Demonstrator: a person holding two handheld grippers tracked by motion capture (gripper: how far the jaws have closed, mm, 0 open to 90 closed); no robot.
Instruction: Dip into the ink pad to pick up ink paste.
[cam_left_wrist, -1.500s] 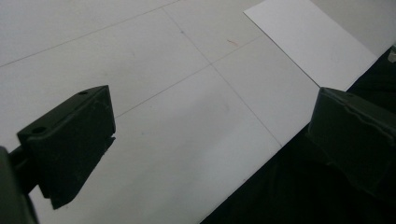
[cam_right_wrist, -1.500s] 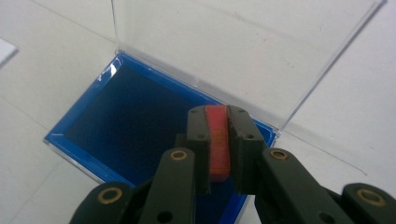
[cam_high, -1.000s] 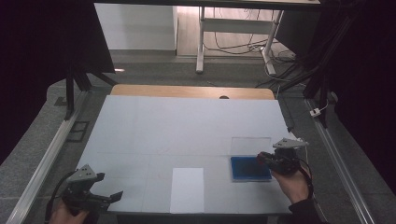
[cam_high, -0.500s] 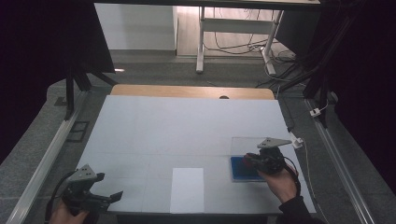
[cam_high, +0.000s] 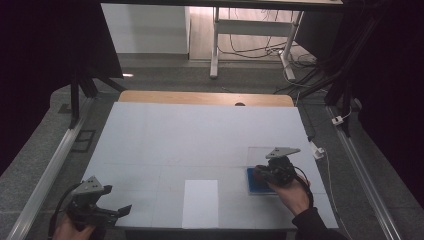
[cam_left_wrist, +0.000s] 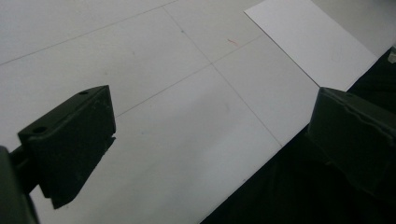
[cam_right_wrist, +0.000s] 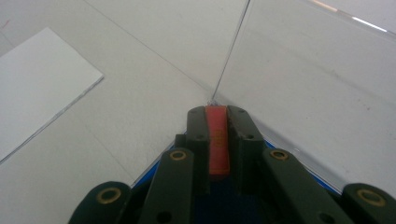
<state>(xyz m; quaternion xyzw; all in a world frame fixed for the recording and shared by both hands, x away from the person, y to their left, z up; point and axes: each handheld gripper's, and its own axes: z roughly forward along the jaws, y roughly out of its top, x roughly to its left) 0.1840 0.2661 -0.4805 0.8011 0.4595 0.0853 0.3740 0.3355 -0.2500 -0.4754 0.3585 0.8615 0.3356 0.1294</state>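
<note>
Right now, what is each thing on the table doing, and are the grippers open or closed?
Left gripper: open, holding nothing, at the table's near edge.
Right gripper: shut on a red piece.
Clear sheet: lying flat, its corner at the right gripper's tip.
Blue pad: flat, under the right gripper.
White paper: flat, untouched.

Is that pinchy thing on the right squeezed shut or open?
Shut: the right gripper has its jaws closed on a thin red piece.

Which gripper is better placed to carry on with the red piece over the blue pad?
Right. The right gripper is shut on the red piece over the blue pad; the left gripper is open, far off.
</note>
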